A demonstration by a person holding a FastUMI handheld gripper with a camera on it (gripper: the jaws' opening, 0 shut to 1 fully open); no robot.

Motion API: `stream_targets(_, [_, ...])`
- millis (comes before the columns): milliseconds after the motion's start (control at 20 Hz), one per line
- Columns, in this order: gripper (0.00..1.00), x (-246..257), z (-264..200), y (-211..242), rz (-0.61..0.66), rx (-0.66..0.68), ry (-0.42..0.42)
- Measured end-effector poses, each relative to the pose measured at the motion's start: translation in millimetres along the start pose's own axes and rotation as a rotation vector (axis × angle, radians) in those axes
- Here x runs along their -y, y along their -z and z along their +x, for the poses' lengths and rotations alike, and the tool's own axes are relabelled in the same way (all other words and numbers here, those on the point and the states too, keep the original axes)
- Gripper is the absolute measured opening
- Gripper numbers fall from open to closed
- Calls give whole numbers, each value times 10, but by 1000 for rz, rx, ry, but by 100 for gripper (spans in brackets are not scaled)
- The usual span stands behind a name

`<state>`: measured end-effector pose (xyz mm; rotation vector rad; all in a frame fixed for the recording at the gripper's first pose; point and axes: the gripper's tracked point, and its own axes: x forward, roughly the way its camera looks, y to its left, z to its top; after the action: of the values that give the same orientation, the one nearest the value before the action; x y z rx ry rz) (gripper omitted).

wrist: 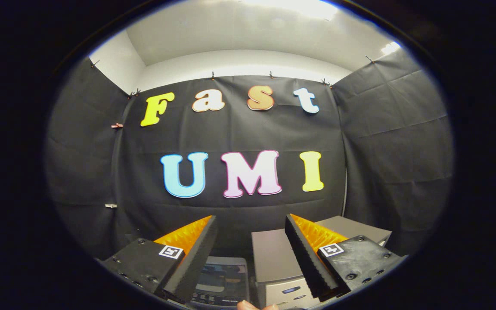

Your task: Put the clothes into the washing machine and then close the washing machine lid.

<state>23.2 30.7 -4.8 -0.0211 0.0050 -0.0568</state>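
Overview: gripper held high and level, looking toward the back wall of the booth.
Jaws: released; the two fingers stand well apart with only air between them and press on nothing.
Left finger: its ridged pad faces inward, with a small square marker on the block behind it.
Right finger: its ridged pad faces inward, with a matching marker on its block.
Washing machine: a small grey washing machine sits low between the fingers, just beside the left finger, partly hidden by it; its top shows a dark window and a row of buttons near the front edge.
Lid: cannot tell from this angle whether it is up or down.
Clothes: none can be made out on or by the washing machine.
Grey box: a second grey box stands just right of the washing machine, near it, its flat top passing behind the right finger; a small oval mark shows on its front face.
Fingertip: a person's fingertip shows at the near edge, below the gap between the two machines.
Ceiling: a white ceiling with a bright light rises above the wall.
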Motion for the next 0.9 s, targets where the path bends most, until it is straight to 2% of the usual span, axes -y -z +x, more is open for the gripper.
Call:
stream_targets(400, [99,450,-53,-58,44,-11,58])
stream_targets(900, [99,277,-62,-22,21,-25,13])
